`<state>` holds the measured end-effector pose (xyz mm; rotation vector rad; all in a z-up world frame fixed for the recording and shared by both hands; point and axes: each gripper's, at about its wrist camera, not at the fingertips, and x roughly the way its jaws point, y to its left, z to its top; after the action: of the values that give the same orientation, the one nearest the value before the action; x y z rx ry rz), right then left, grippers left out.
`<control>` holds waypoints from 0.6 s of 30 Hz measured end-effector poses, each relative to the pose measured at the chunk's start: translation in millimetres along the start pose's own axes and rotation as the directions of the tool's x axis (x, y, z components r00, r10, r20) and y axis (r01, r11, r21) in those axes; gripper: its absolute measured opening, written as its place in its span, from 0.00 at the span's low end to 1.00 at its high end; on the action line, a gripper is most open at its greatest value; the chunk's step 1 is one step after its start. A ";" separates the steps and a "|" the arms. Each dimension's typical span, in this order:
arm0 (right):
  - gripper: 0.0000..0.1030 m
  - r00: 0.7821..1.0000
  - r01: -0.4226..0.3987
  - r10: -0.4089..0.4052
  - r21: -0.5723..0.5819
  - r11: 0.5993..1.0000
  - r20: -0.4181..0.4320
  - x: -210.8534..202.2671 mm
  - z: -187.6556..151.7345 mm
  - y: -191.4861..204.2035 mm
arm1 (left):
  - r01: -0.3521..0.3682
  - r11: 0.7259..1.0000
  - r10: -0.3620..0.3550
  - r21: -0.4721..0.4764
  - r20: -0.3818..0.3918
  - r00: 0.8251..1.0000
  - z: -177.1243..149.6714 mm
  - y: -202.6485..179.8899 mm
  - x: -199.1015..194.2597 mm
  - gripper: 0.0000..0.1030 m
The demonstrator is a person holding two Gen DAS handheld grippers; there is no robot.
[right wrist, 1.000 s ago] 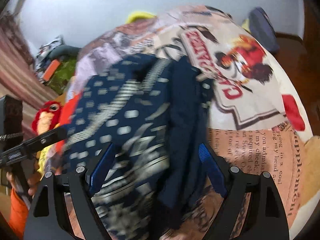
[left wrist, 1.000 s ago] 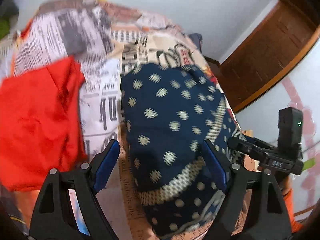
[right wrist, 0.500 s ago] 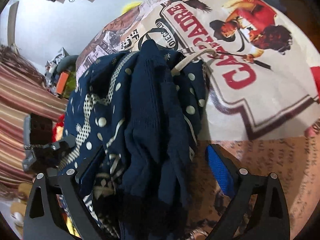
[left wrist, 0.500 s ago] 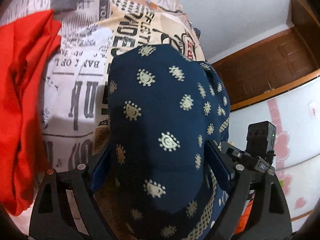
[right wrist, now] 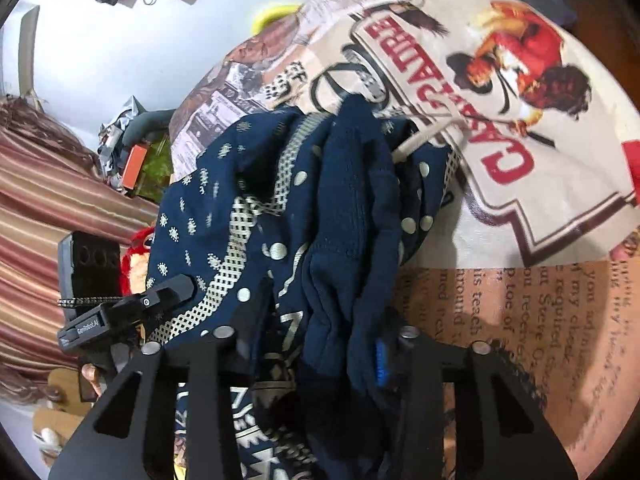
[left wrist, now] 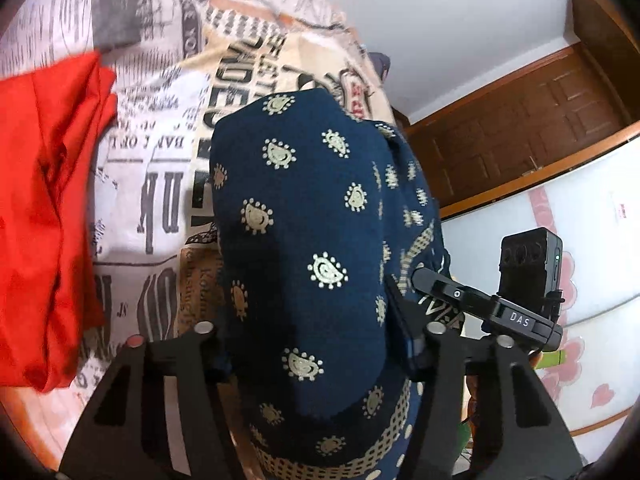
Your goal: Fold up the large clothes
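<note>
Since the earlier frame both jaw pairs are closing onto the navy patterned garment [left wrist: 304, 240] bunched on the bed [left wrist: 160, 184], so we note the left hand-held gripper [left wrist: 310, 344] and right hand-held gripper [right wrist: 320, 344] may pinch several layers unevenly, skewing the fold.

The navy paisley-patterned garment [left wrist: 320, 264] is being held bunched on the newspaper-print bedspread [left wrist: 160, 184], between the fingers of the left gripper [left wrist: 308, 344] and of the right gripper [right wrist: 320, 344] (both closing on its folds). The crumpled red cloth [left wrist: 44, 216] is lying left of it. The brown wooden door [left wrist: 520, 128] is standing behind, rightward.
</note>
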<state>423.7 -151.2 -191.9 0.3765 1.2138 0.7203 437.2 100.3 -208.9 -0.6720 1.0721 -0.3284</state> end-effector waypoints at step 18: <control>0.31 0.987 -0.004 0.051 -0.291 0.957 0.154 -30.9 -2.0 185.9 | -0.047 0.991 0.009 0.123 0.295 0.956 0.9 -9.3 -217.1 0.50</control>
<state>361.0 -37.8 -55.0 0.2034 0.9357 0.8624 339.6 213.9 -51.4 -0.5686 0.7691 -0.2606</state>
